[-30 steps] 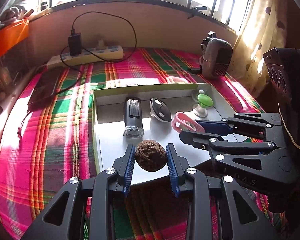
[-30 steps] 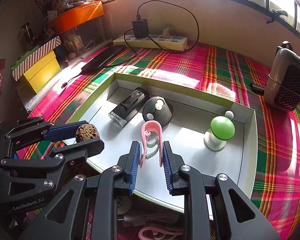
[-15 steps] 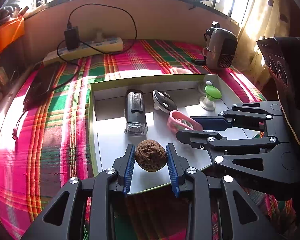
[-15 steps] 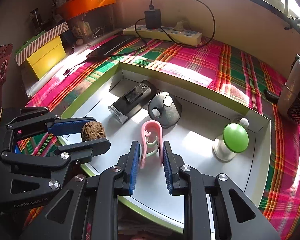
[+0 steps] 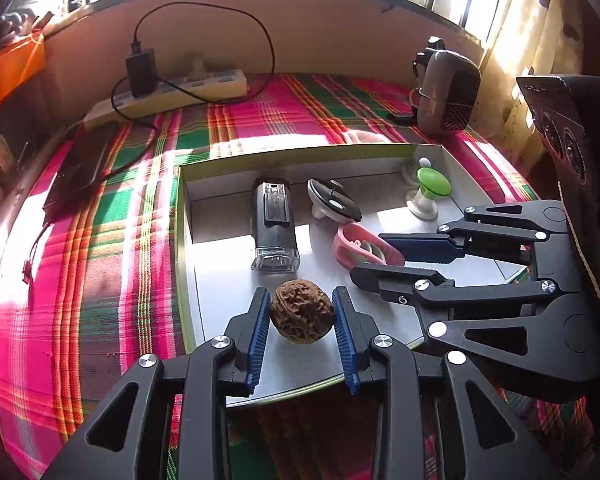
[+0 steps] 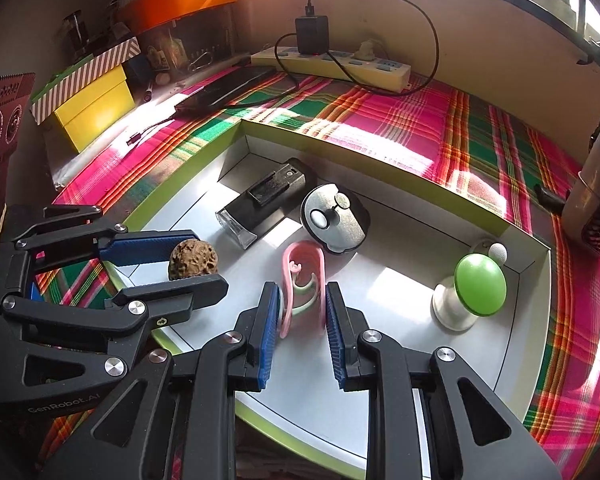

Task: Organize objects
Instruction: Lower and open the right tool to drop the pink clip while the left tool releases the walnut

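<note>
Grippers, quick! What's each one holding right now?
Left gripper: closed on the walnut.
Right gripper: closed on the pink clip.

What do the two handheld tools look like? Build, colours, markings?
Both match: black skeletal plastic with triangular cutouts and silver screw heads, and ribbed blue pads lining the fingers. The left tool shows white "GenRobot.AI" lettering on its side in the right wrist view. The right tool has faint embossed lettering I can't read. No cables visible.

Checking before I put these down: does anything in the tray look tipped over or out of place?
The round black gadget leans tilted on its edge; the bike light lies flat, askew to the tray walls. Nothing looks spilled or broken.
</note>
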{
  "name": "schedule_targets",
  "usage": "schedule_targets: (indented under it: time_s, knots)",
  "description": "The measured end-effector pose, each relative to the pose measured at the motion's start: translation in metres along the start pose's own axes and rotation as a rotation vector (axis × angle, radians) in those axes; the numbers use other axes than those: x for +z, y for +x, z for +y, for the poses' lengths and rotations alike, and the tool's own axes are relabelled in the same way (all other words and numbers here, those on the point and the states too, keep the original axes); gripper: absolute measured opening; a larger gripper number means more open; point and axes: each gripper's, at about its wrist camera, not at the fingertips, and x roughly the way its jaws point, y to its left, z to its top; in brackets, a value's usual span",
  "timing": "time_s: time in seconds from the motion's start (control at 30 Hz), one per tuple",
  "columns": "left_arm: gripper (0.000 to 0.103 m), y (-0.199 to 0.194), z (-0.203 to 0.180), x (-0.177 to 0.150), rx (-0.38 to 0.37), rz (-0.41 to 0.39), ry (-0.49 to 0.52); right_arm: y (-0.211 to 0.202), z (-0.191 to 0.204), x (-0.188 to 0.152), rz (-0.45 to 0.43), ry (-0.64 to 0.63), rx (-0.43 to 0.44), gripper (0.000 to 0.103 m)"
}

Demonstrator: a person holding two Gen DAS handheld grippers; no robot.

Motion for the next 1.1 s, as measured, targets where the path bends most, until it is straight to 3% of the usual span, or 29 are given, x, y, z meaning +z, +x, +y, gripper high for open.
schedule_targets:
  time_s: [0.5,0.87,1.1]
  knots:
    - [0.030,0.002,0.001,0.001,0.004,0.006,-0.004,-0.001,0.000,-0.001,-0.002,0.006,-0.014,0.025]
    - [0.030,-0.009,0.003,-0.001,-0.015,-0.014,-0.022,-0.009,-0.001,-0.003,-0.021,0.027,-0.016,0.036]
    - [0.030,-0.025,0.003,-0.004,-0.011,-0.038,-0.034,-0.023,0.002,-0.006,-0.057,0.053,-0.021,0.037]
